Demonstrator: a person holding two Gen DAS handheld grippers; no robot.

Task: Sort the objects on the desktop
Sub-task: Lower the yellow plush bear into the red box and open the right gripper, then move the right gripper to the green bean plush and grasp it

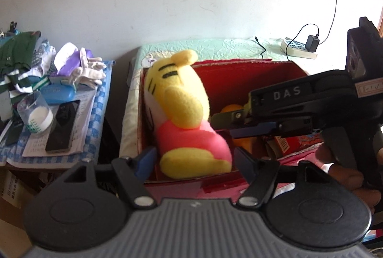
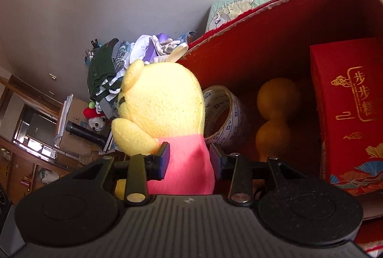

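Two grippers are at the red box (image 1: 251,69), and the plush (image 1: 184,112) is the thing to watch. It lies inside the box against the left wall, yellow head toward the back, pink shirt toward the front. In the right wrist view the right gripper (image 2: 189,157) has its blue-padded fingers (image 2: 164,154) on either side of the pink shirt (image 2: 186,162), pressing in at the waist: clenched on the plush. From the left wrist view that same gripper (image 1: 225,118) reaches in from the right, a hand (image 1: 344,172) wrapped around its handle.

The left gripper (image 1: 194,157) hangs at the front edge of the box, jaws apart, gripping nothing; the plush's yellow foot sits between its tips without contact.

Deeper in the box, beside the plush, stands a tape roll (image 2: 225,114), then an orange gourd-shaped toy (image 2: 275,119), then a red carton (image 2: 347,114) with gold lettering against the right wall.

Left of the box, a side table (image 1: 100,100) carries clothes (image 1: 21,59), white gloves (image 1: 91,69), a cup (image 1: 36,114) and a phone (image 1: 63,126).
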